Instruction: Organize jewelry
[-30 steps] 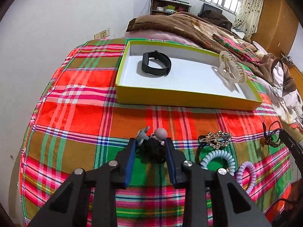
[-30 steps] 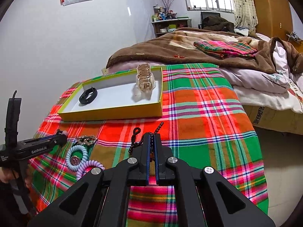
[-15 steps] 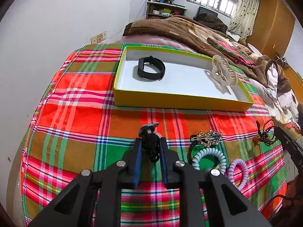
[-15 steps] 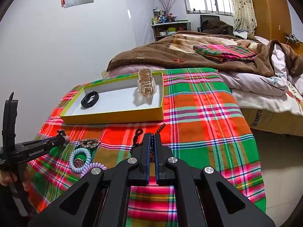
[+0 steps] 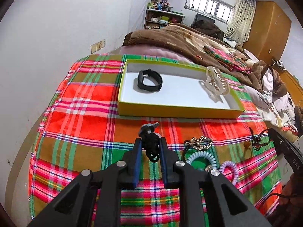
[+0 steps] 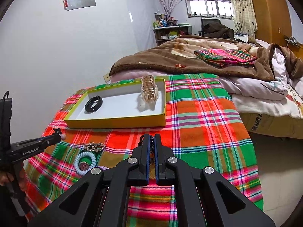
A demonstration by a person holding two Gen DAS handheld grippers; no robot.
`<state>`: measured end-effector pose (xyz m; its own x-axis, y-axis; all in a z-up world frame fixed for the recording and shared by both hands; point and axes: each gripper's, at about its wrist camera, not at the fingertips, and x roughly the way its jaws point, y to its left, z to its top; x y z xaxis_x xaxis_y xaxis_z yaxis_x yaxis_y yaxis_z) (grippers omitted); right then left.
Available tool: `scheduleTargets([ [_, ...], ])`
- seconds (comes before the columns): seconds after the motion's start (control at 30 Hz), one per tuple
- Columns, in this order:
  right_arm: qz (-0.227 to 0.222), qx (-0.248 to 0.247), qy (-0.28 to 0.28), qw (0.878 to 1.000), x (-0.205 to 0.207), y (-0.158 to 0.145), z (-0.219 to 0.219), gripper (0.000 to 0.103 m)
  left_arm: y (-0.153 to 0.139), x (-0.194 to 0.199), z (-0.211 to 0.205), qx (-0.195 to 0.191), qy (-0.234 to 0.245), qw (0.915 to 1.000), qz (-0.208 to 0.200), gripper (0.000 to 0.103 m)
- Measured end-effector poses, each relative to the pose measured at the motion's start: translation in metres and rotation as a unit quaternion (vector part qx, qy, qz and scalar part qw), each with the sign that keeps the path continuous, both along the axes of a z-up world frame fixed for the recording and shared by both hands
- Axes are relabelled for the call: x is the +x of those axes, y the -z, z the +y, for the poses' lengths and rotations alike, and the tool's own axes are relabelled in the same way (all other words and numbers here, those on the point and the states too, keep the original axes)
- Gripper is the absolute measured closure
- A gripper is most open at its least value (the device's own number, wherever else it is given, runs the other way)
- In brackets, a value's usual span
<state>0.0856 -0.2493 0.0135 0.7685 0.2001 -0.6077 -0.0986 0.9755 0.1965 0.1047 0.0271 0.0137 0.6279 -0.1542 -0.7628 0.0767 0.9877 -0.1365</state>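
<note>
My left gripper (image 5: pixel 150 141) is shut on a black hair tie with a grey charm (image 5: pixel 148 132) and holds it above the plaid cloth. My right gripper (image 6: pixel 151 138) is shut on a dark beaded bracelet (image 6: pixel 141 139), which also shows in the left wrist view (image 5: pixel 258 140). A yellow box (image 5: pixel 178 110) with a white floor holds a black wristband (image 5: pixel 149 81) and a clear hair claw (image 5: pixel 215 83). The box (image 6: pixel 115 122), the wristband (image 6: pixel 93 104) and the claw (image 6: pixel 149 89) also show in the right wrist view.
On the cloth lie a gold hair clip (image 5: pixel 197 141), a pale blue coil hair tie (image 5: pixel 200 158) and a lilac coil tie (image 5: pixel 230 169). A brown blanket (image 6: pixel 180 60) and bedding lie behind. The white wall (image 5: pixel 56 28) stands on the left.
My left gripper closed on the black hair tie and lifted it off the cloth. My right gripper stayed shut on the bracelet and rose a little towards the box.
</note>
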Motion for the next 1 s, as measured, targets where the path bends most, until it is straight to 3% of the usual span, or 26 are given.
scheduleTargets([
  [0.47, -0.03, -0.004, -0.025, 0.999, 0.025, -0.039, 0.015, 0.099, -0.033, 0.012, 0.003, 0.0, 0.006, 0.9996, -0.027, 0.084],
  [0.73, -0.025, -0.011, -0.055, 0.998, 0.068, -0.054, 0.037, 0.1, -0.041, 0.036, 0.003, -0.006, 0.012, 0.9995, -0.028, 0.084],
  [1.0, -0.006, -0.02, -0.083, 0.996, 0.119, -0.051, 0.064, 0.1, -0.036, 0.063, 0.001, -0.011, 0.019, 0.9995, -0.023, 0.084],
])
